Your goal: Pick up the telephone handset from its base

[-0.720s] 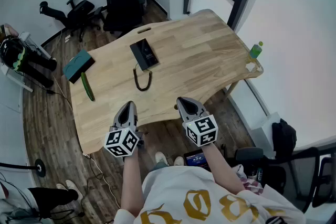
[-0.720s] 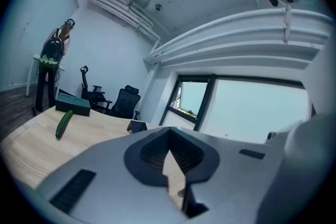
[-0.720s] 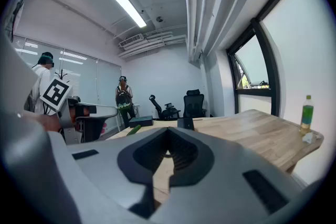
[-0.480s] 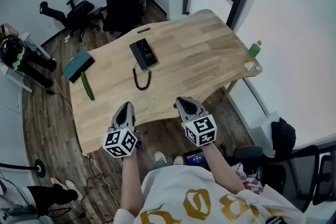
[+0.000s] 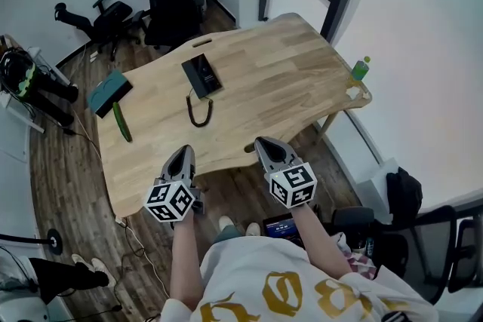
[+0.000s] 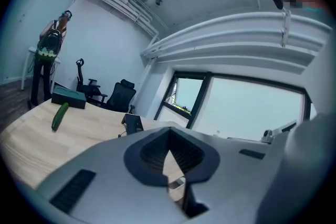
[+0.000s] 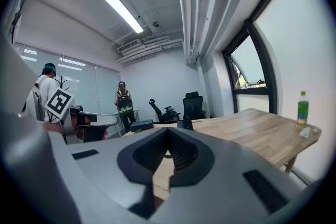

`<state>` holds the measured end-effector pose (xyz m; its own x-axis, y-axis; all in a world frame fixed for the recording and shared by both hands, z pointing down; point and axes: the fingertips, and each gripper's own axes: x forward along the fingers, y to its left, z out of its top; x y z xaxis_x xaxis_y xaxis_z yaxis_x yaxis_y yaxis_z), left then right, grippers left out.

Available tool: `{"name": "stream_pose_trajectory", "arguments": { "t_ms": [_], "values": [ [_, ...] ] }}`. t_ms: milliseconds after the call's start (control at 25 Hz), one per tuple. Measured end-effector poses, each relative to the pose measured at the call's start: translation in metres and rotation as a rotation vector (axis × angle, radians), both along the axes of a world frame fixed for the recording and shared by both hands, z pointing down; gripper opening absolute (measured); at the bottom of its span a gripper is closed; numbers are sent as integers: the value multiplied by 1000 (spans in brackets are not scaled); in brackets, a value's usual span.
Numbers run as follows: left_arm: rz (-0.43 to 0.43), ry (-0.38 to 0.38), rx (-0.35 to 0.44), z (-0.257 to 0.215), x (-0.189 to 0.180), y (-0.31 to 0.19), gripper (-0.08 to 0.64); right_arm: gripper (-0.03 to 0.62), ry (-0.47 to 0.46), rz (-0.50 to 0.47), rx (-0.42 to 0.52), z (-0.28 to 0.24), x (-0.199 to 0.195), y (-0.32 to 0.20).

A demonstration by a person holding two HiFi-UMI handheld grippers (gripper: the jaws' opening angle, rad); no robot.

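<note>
1. Spotting phone flat on worktop, left of middle, well ahead of both claws. Same phone small in the left gripper view, and phone again in the right gripper view, just above the jaw tips.
2. Cannot split handset from base at this range: reads as one dark slab.
3. Long axis: pointing away from the person, far end leaning a little left. Cord looping off the near end, toward the claws.
4. Left claw: jaws together, nothing between. Held at the near worktop edge, pointing roughly level across it.
5. Right claw: jaws together too, empty, alongside the left at the same edge.
6. Bearing, the bit that matters: from left claw, nearly straight ahead, a touch right. From right claw, ahead and clearly off to the left. Judging left claw as nearer and better lined up with the long axis.
7. Likely next: open the chosen claw, reach forward past the cord, then span the handset across its short side, jaw line square to the long axis. Need a closer look first to tell which side of the slab carries the handset.
8. Risks, as a guess: cord lying in the straight approach path, so possible snag or drag on lift. Closing along the long axis instead of across probably gives no grip.
9. Cucumber and teal box out at the left end, well apart from phone. No obstruction expected.
</note>
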<state>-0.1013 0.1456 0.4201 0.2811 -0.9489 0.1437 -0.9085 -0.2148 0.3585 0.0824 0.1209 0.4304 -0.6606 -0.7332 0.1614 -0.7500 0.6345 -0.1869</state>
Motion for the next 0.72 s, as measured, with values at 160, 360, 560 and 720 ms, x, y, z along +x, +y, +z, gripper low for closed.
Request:
{"name": "stream_pose_trajectory", "arguments": {
  "t_ms": [160, 360, 560, 720],
  "values": [
    [-2, 40, 12, 2, 1, 1, 6, 5, 22, -25, -7, 6, -3, 0],
    [-36, 37, -10, 8, -5, -11, 6, 5, 35, -34, -25, 15, -3, -11],
    [-41, -4, -27, 15, -12, -40, 6, 5, 43, -46, -24, 17, -9, -42],
    [-34, 6, -39, 26, -18, -79, 6, 5, 55, -29, -38, 27, -11, -78]
  ]
}}
